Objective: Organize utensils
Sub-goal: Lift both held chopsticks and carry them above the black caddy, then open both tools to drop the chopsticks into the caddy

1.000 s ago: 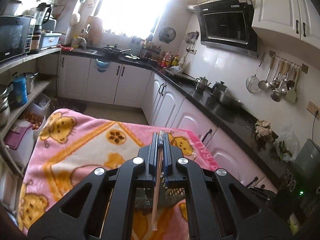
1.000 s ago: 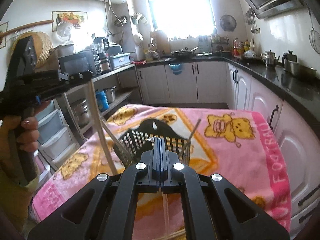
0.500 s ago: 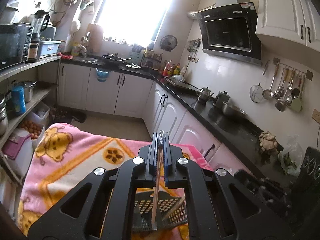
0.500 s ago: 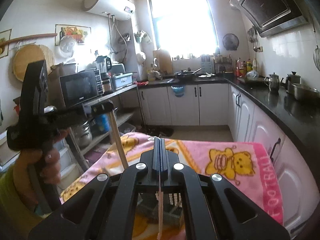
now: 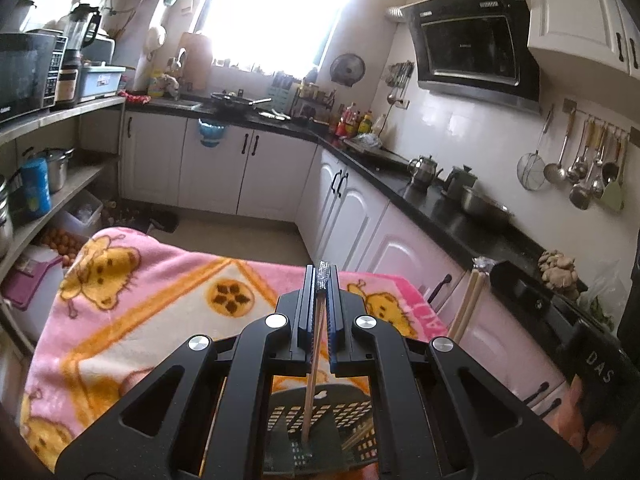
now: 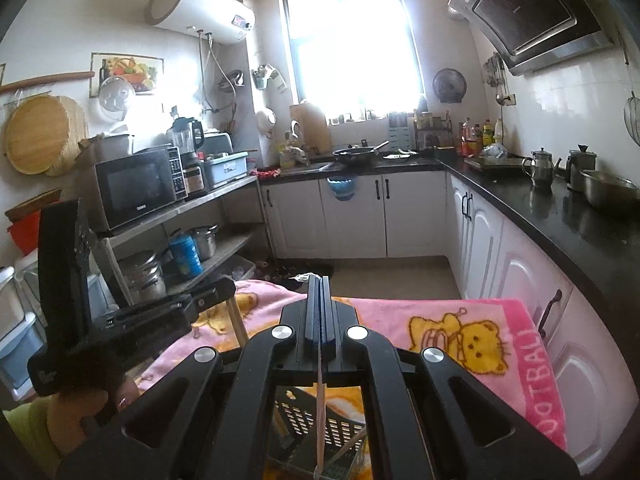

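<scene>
My left gripper [image 5: 322, 276] is shut on a wooden chopstick [image 5: 312, 380] with a patterned silver top. The stick hangs down into a black slotted utensil basket [image 5: 352, 412] on the pink blanket [image 5: 160, 288]. My right gripper [image 6: 319, 284] is shut on a pale chopstick [image 6: 320, 408], whose lower end hangs over the same basket [image 6: 300, 416]. In the right wrist view the left gripper [image 6: 216, 292] sits at the left in a person's hand, its chopstick [image 6: 236, 322] pointing down. In the left wrist view the right gripper's pale sticks [image 5: 468, 304] show at the right.
More chopsticks lean inside the basket [image 6: 352, 444]. The blanket [image 6: 440, 312] covers a table beside white cabinets under a black counter [image 5: 460, 216]. Open shelves [image 6: 180, 212] with a microwave and pots stand on the left. Floor lies beyond the table's far edge.
Both views have lifted, so the basket now lies low under each gripper. The right gripper's sticks have come into the left wrist view at the right. Both grips stay shut.
</scene>
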Action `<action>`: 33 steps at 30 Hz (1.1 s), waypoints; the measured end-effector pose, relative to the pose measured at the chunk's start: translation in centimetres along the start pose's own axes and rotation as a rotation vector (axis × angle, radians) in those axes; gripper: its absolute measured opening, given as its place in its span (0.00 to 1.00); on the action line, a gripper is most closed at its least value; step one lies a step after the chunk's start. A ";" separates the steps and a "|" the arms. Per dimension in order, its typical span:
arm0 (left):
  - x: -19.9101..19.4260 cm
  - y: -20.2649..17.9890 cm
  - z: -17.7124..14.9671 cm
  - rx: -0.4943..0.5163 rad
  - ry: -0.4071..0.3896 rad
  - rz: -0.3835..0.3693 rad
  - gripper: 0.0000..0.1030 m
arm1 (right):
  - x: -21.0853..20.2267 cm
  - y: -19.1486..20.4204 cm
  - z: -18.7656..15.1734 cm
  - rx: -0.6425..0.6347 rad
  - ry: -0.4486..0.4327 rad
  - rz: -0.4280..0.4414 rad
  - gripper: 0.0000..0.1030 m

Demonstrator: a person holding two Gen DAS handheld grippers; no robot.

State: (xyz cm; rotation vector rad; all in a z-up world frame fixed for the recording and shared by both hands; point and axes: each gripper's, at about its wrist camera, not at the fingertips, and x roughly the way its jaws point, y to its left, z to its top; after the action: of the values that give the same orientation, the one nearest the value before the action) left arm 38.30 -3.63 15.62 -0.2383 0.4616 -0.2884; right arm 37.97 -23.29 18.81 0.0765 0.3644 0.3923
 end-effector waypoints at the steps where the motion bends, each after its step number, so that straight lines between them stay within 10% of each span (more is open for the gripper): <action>1: 0.1 0.0 -0.2 0.004 0.003 0.001 0.01 | 0.3 -0.1 -0.3 -0.003 0.001 -0.006 0.01; 33: 1.2 0.9 -5.9 0.014 0.086 0.016 0.02 | 2.0 -3.9 -8.4 0.100 0.158 -0.062 0.01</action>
State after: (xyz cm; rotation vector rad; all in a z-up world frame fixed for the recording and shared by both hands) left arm 36.76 -4.14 9.77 -0.2090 0.5462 -0.2868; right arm 38.08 -26.12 9.77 0.1320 0.5406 0.3199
